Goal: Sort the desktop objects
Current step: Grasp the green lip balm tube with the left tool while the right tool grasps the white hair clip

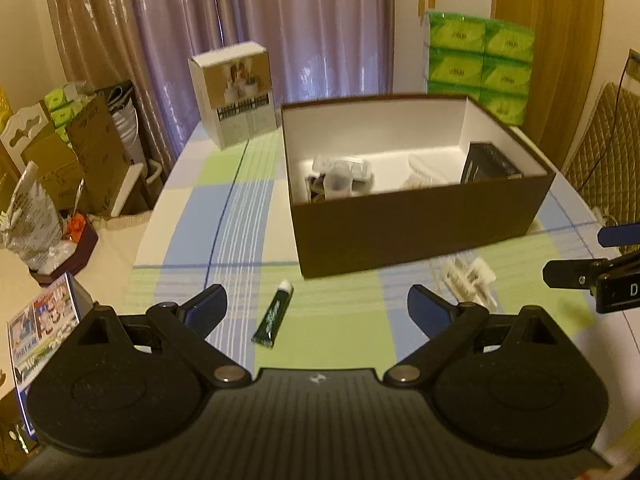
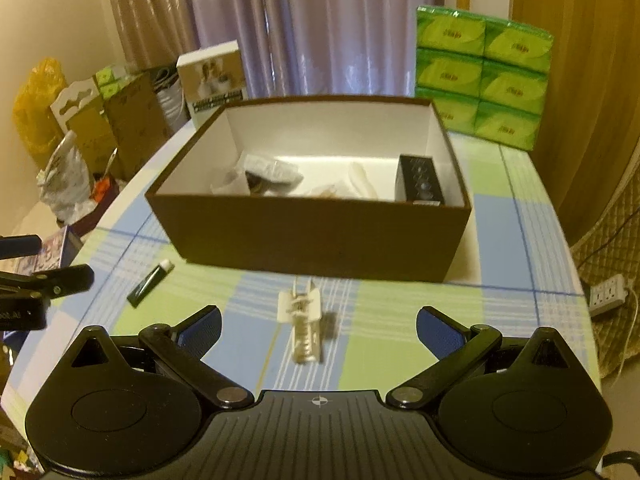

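Left claw point(image 1: 318, 312) and right claw point(image 2: 319, 326) — both spread open, empty — above green tube point(image 1: 273, 314), clear packet point(image 2: 303, 322).

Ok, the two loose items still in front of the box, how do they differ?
The green tube is dark, slim and opaque with a white cap; the clear packet is pale, see-through and wider. The tube lies angled, in front of the brown box's left corner ahead of the left gripper; the packet lies roughly lengthwise ahead of the right gripper. Both lie flat on the checked tablecloth, outside the box, ungrasped.
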Demonstrator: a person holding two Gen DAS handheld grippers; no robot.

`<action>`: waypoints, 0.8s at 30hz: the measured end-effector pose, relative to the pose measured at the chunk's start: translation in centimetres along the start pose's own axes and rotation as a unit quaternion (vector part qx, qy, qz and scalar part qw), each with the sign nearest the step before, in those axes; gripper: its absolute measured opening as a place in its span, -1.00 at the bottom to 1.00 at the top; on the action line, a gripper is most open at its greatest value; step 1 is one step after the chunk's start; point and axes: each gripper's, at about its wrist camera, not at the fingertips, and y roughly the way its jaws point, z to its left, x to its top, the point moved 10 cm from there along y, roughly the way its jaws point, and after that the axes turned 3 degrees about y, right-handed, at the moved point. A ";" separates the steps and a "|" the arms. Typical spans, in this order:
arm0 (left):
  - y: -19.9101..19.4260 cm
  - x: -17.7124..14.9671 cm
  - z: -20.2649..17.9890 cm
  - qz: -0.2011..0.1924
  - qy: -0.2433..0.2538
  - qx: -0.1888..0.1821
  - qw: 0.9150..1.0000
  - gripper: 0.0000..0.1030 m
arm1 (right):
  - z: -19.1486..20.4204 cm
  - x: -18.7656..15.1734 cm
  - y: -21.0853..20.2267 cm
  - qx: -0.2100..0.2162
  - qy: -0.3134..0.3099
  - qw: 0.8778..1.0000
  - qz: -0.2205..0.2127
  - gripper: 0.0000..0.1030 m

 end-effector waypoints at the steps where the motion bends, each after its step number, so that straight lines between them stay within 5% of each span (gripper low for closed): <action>1: 0.2 -0.3 0.0 0.003 -0.001 0.000 1.000 0.85 | 0.1 -0.3 0.2 0.000 0.000 1.000 0.004 0.96; 24: 6.3 -3.8 2.8 0.068 -0.012 0.016 0.997 0.85 | 1.0 -3.1 5.9 0.010 -0.005 0.999 0.050 0.96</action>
